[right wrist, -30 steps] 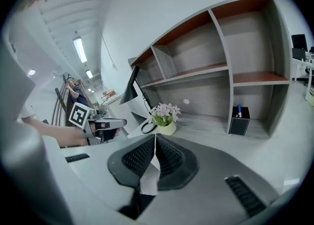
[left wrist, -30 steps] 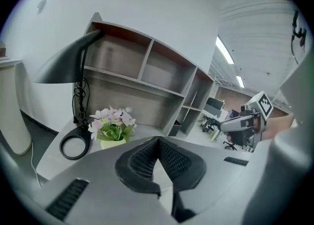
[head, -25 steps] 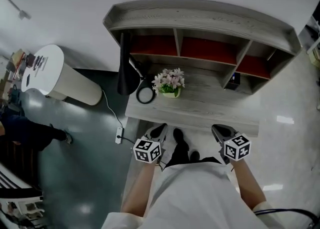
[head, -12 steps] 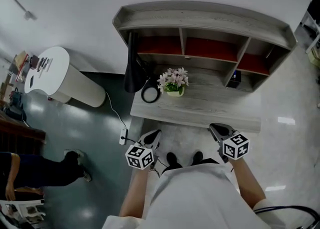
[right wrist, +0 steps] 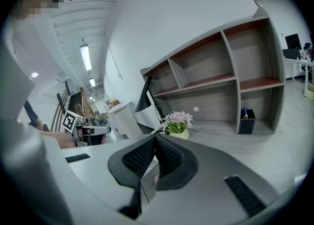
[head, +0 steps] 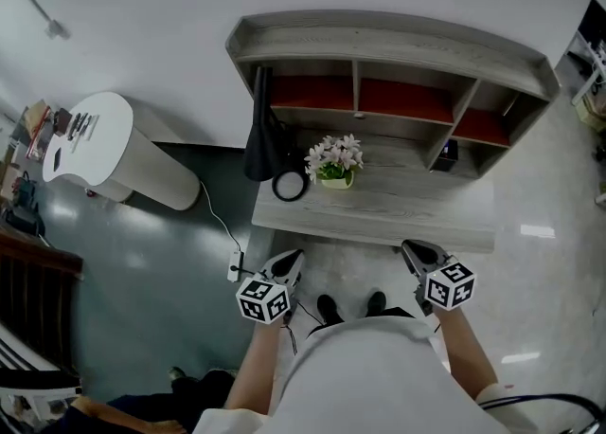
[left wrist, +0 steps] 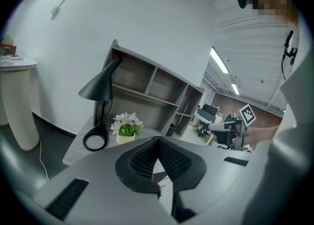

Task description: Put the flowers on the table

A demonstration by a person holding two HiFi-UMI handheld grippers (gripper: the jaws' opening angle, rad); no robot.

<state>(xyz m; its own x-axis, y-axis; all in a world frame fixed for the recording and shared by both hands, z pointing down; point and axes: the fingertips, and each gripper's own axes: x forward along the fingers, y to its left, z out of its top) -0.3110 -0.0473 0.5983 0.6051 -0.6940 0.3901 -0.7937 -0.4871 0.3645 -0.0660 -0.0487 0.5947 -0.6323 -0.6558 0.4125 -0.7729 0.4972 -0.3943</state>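
Desk (head: 407,211) ahead, left gripper (head: 288,261) and right gripper (head: 417,253) tilt downward, jaws together.

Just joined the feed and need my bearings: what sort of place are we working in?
Probably an office or showroom: a wooden desk with a shelf hutch, a black desk lamp and potted flowers on it.

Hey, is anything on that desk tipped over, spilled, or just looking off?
Nothing stands out. The flower pot stands upright on the desk, right beside the black lamp, with nothing spilled around it. The small black holder at the back right is upright too.
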